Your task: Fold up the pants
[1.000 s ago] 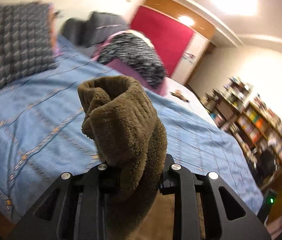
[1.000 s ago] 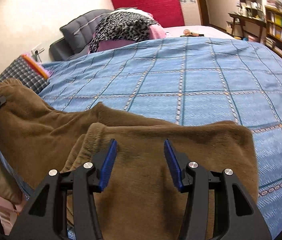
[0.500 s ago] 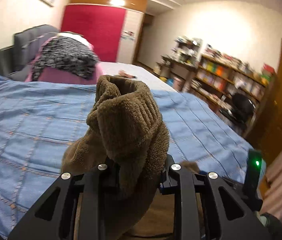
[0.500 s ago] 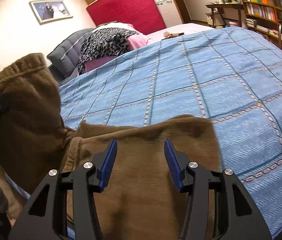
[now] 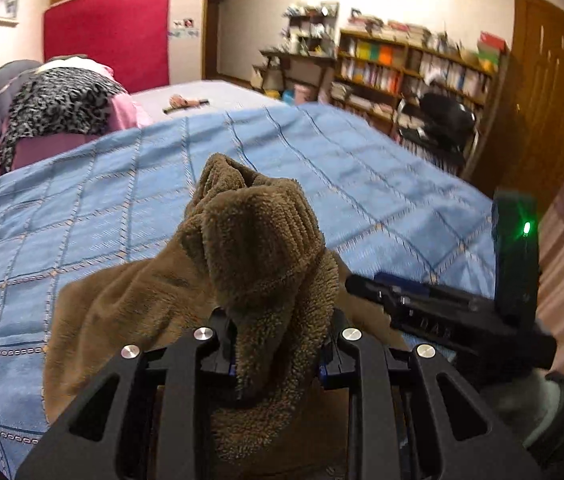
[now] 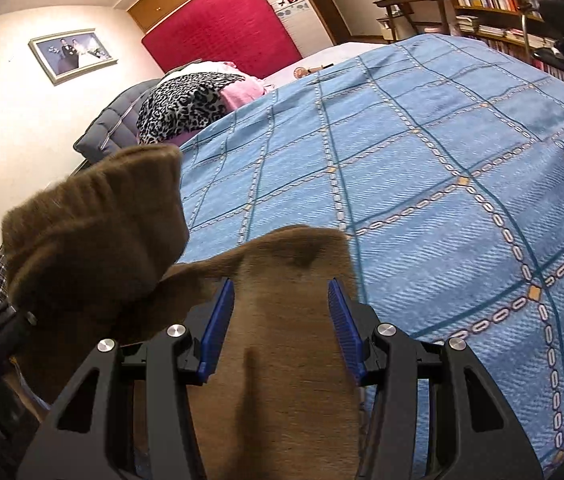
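Brown fleece pants (image 5: 130,304) lie near the front edge of a blue checked bedspread (image 5: 321,168). My left gripper (image 5: 278,360) is shut on a bunched ribbed end of the pants (image 5: 258,248) and holds it raised over the flat part. That raised end shows at the left in the right wrist view (image 6: 98,232). My right gripper (image 6: 280,324) is open, its blue pads (image 6: 218,324) apart just above the flat brown cloth (image 6: 282,360). It shows at the right in the left wrist view (image 5: 441,316).
A leopard-print and pink pile (image 6: 194,100) and a dark cushion (image 6: 110,136) lie at the head of the bed. Bookshelves (image 5: 409,76) and a dark chair (image 5: 441,120) stand beyond the bed's right side. A wooden door (image 5: 549,92) is at far right.
My left gripper has swung to the right with the pants' end, bringing it over the flat cloth and close to my right gripper. The right gripper stayed open over the pants.
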A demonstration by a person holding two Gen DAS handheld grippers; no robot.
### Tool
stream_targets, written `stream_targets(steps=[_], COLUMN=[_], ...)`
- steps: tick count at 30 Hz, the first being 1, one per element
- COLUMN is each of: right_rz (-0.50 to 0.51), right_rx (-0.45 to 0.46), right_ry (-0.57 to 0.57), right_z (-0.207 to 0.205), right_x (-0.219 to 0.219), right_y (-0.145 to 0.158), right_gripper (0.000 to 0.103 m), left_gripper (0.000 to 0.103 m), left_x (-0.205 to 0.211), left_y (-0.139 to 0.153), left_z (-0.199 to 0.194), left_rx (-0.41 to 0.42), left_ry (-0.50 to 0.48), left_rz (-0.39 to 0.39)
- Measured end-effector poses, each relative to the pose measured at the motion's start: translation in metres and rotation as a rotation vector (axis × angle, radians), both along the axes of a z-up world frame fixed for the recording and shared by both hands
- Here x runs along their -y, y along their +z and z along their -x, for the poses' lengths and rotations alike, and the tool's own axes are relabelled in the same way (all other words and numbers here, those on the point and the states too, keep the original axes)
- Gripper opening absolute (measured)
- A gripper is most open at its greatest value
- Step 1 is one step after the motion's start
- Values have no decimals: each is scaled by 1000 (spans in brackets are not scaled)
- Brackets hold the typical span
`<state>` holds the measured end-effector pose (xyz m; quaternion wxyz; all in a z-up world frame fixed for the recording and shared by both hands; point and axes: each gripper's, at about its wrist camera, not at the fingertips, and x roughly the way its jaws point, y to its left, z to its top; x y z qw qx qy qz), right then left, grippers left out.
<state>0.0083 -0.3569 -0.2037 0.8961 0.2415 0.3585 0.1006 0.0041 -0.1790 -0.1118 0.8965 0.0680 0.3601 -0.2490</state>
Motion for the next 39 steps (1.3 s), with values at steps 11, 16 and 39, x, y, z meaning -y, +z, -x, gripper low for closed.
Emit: stream_targets(steps=[11, 16, 39], right_rz=[-2, -57, -148], right_rx=[-3, -5, 34], right_ry=[-33, 2, 308], right_z=[5, 14, 31], right_x=[17, 19, -27], right_y=[-2, 5, 55], right_gripper=[50, 50, 26], left_gripper=[59, 59, 66], left_x=[-7, -46, -118], left_y=[-7, -1, -1], left_z=[6, -4, -16], left_rx=[-111, -148, -173], left_ry=[-122, -26, 116], left_rz=[103, 180, 282])
